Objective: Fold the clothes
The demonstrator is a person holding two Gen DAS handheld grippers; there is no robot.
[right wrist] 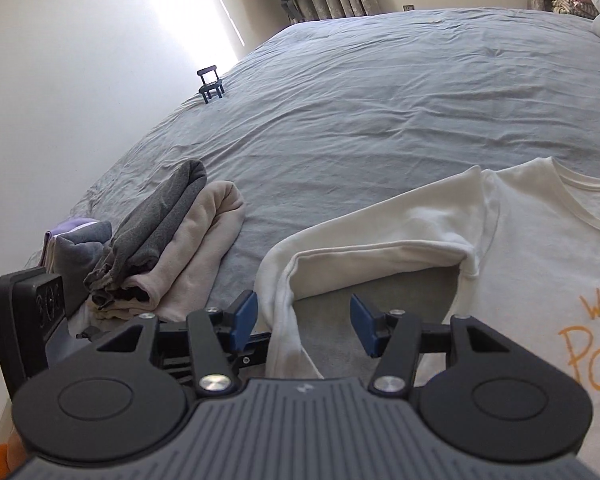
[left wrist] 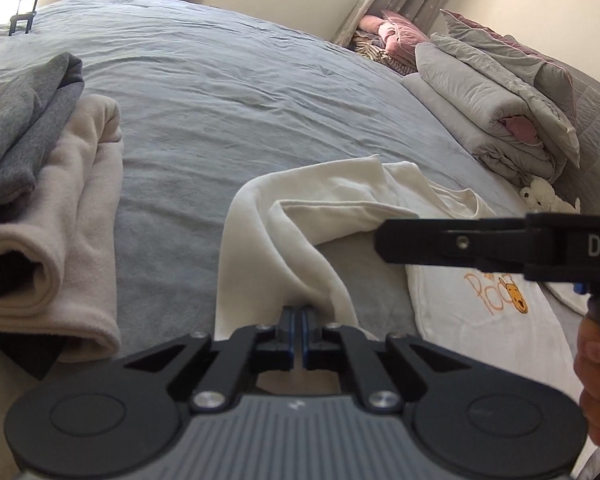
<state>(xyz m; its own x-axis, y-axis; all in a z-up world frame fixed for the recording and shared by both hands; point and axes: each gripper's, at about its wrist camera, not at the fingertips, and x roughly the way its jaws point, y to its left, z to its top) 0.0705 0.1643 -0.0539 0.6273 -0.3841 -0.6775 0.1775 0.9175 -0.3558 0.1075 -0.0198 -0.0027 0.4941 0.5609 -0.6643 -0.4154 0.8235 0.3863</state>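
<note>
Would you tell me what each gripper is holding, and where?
The left gripper pinches the cream sweatshirt by its sleeve end; the right gripper is open, holding nothing.

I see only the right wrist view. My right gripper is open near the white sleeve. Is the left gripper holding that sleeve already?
Observer: Yes. In the left wrist view the left gripper is shut on the white sleeve.
Operator: Is something lying on the bed past the shirt, to its right?
Observer: A small white plush toy lies there, beside a stack of folded grey quilts.
Operator: Does the print have a picture too?
Observer: Yes, a small yellow bear face sits next to the orange letters.
</note>
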